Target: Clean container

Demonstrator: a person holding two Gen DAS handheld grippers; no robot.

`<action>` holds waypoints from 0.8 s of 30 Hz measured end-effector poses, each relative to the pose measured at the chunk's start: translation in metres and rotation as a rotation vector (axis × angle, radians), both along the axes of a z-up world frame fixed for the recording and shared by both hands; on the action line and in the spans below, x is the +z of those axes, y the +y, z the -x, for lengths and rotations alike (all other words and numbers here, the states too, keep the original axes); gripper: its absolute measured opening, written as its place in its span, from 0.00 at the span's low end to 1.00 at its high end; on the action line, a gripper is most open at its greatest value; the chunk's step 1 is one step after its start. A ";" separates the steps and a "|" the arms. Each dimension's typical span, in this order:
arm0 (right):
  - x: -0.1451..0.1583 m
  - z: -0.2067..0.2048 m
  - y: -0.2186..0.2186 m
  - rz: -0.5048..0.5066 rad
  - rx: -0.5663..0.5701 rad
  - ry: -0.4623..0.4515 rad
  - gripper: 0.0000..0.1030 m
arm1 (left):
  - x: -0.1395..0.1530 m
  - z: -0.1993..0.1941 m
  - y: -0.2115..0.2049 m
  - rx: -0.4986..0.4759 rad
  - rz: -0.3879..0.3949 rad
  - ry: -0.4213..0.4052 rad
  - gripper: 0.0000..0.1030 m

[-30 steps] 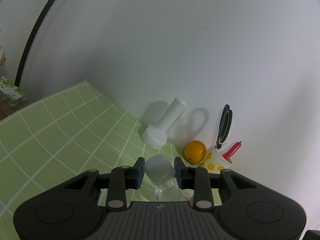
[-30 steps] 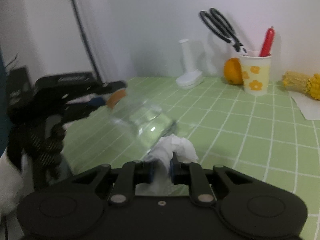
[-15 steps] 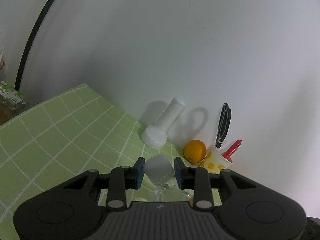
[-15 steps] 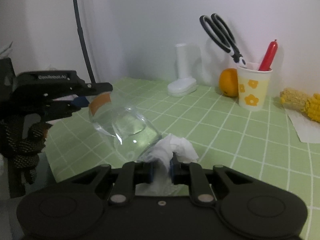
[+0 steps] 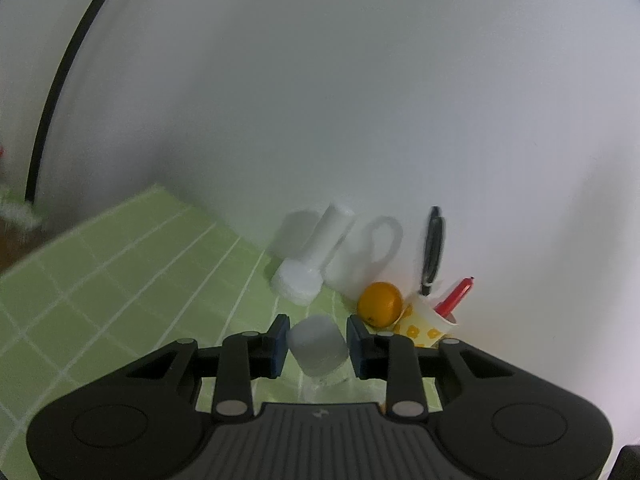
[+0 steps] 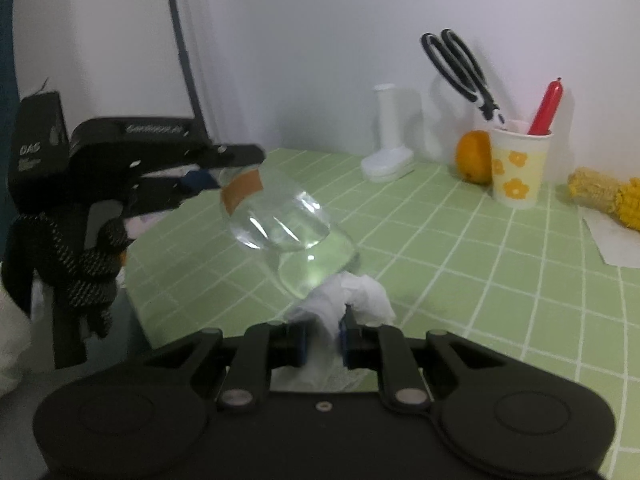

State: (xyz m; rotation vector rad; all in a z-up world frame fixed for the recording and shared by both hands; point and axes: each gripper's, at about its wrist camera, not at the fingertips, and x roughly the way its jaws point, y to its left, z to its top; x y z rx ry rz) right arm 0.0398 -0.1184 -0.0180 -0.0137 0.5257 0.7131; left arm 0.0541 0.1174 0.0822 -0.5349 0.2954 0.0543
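The left gripper [image 6: 224, 168] pinches the clear bottle [image 6: 280, 224] by its cap end at mid-left — its long axis slants down-right toward the right gripper [image 6: 323, 336], clamped on a tissue [image 6: 344, 296] touching the bottle's base.

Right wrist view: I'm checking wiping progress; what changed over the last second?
The clear container, held by the left gripper, rose and tipped its base toward the tissue in the right gripper, now almost touching. Both grips unchanged; paper cup and orange stayed put.

A green checked table [image 6: 460, 248] carries a white stand [image 6: 387, 162], an orange [image 6: 474, 156], a flowered paper cup [image 6: 516, 168], corn [image 6: 608, 196] and white paper [image 6: 616, 240].
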 end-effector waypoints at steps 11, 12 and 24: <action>0.005 0.009 -0.037 -0.152 -0.104 0.033 0.15 | 0.021 -0.003 -0.052 -0.104 -0.192 -0.034 0.29; 0.005 0.009 -0.037 -0.165 -0.110 0.039 0.15 | 0.021 -0.003 -0.056 -0.113 -0.199 -0.035 0.29; -0.003 -0.011 -0.046 -0.265 -0.217 0.098 0.15 | 0.019 -0.001 -0.106 -0.182 -0.349 -0.057 0.27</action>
